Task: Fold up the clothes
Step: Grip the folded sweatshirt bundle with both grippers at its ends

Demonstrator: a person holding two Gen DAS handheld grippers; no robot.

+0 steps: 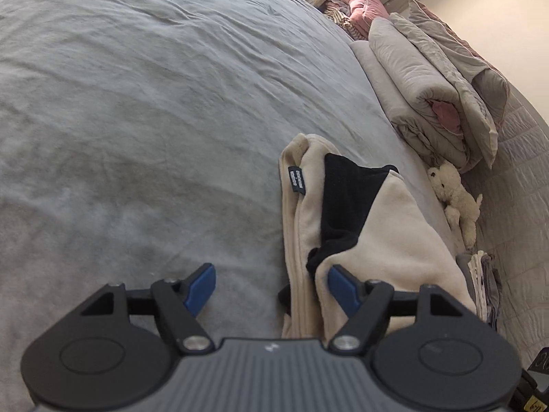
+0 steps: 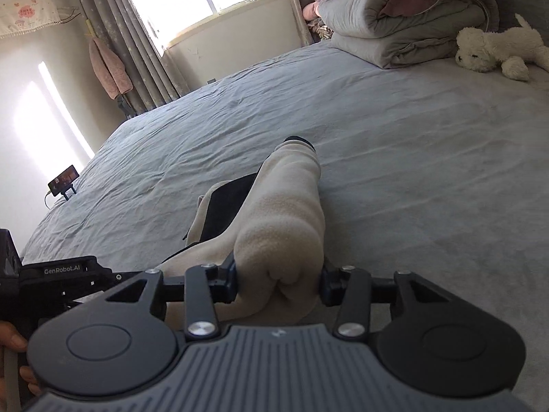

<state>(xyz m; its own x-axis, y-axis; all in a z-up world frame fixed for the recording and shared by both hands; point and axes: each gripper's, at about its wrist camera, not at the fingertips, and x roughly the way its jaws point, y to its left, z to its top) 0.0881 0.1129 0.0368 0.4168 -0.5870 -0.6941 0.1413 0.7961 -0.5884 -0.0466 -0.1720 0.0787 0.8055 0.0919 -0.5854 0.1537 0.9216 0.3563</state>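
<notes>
A cream fleece garment [image 1: 377, 226] with a black lining [image 1: 346, 199] lies bunched on the grey bed sheet [image 1: 137, 120]. My left gripper [image 1: 272, 288] is open just above the sheet. Its right blue pad [image 1: 343, 288] rests against the garment's near edge, and its left pad is over bare sheet. In the right wrist view a thick fold of the same garment [image 2: 284, 213] is lifted off the bed sheet [image 2: 411, 171], and my right gripper [image 2: 278, 283] is shut on that fold. The black lining [image 2: 233, 192] shows on the left of the fold.
Folded grey duvets [image 2: 394, 17] and a white plush dog [image 2: 494, 51] sit at the head of the bed. A phone on a stand [image 2: 63, 176] stands at the far edge. Small folded cloths [image 1: 483, 274] lie beside the garment. A hand [image 2: 13, 336] holds the other gripper's body.
</notes>
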